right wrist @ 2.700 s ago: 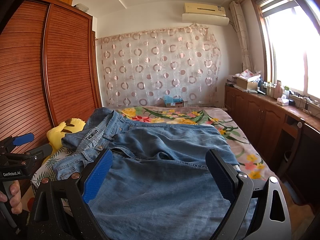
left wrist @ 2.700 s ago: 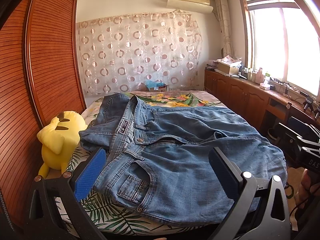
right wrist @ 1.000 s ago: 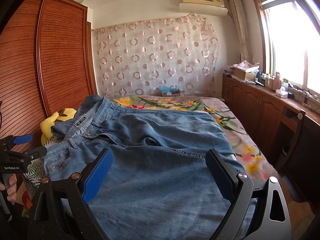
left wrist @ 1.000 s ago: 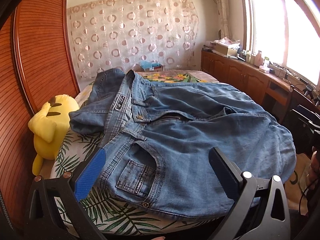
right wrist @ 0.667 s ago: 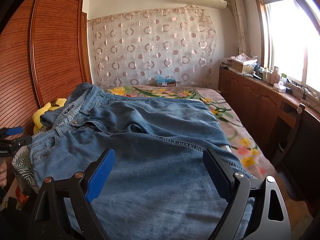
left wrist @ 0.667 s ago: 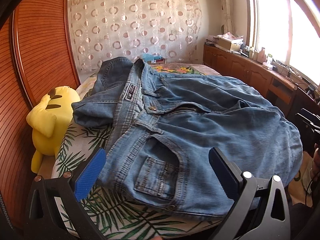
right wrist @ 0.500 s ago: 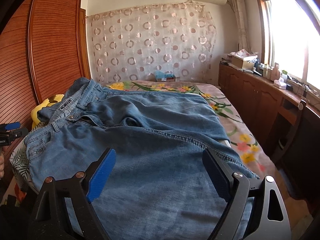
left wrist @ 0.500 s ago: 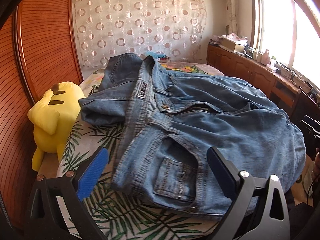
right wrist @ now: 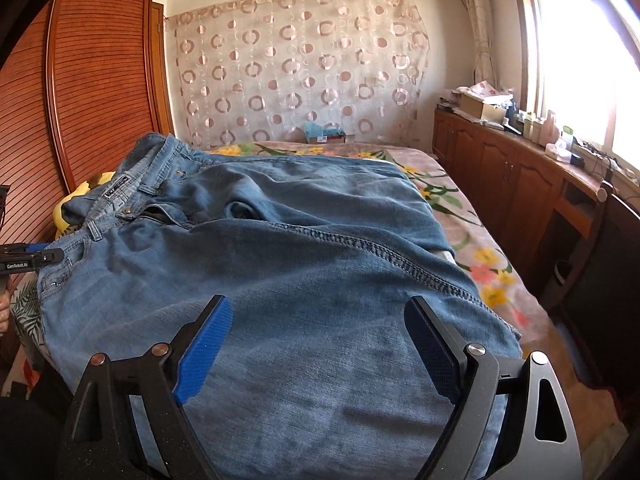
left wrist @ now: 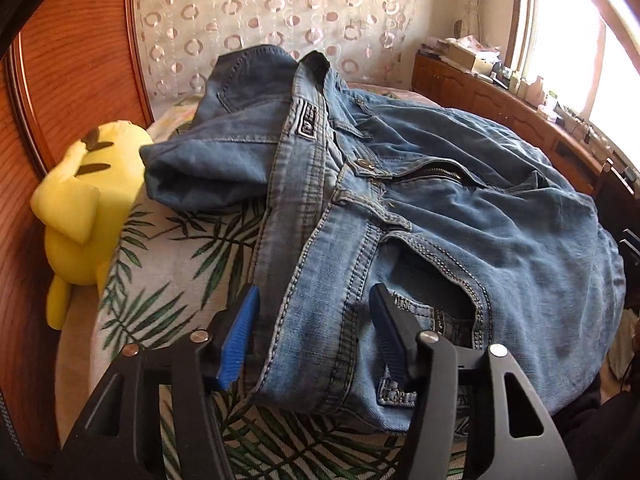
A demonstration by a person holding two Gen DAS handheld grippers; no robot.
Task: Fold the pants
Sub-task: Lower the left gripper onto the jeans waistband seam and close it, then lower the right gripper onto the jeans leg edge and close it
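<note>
Jaws of left gripper (left wrist: 314,334) stand half-closed w/ the near waistband corner of the jeans (left wrist: 460,216) between the blue pads; they've just been closing, but a gap shows beside each pad, so no grip yet. Right gripper (right wrist: 318,344) hovers low over the leg fabric, jaws wide apart, nothing pinched. Jeans lie spread across the near end of the bed (left wrist: 172,264), waist at left, legs running right & hanging off the near edge, front pocket just beyond the left gripper. Fly is unzipped, button visible approx mid-waist. Far part of waistband is flipped up, one back panel folded over toward the left. Leaf-print sheet shows bare left of the jeans; floral print further back. Yellow plush toy (left wrist: 86,196) sits at left, against the wooden slatted wardrobe (right wrist: 72,92). Far wall: circle-pattern curtain (right wrist: 300,68), AC unit above. Right side: wooden cabinets (right wrist: 500,176) under a bright window, clutter on top.
</note>
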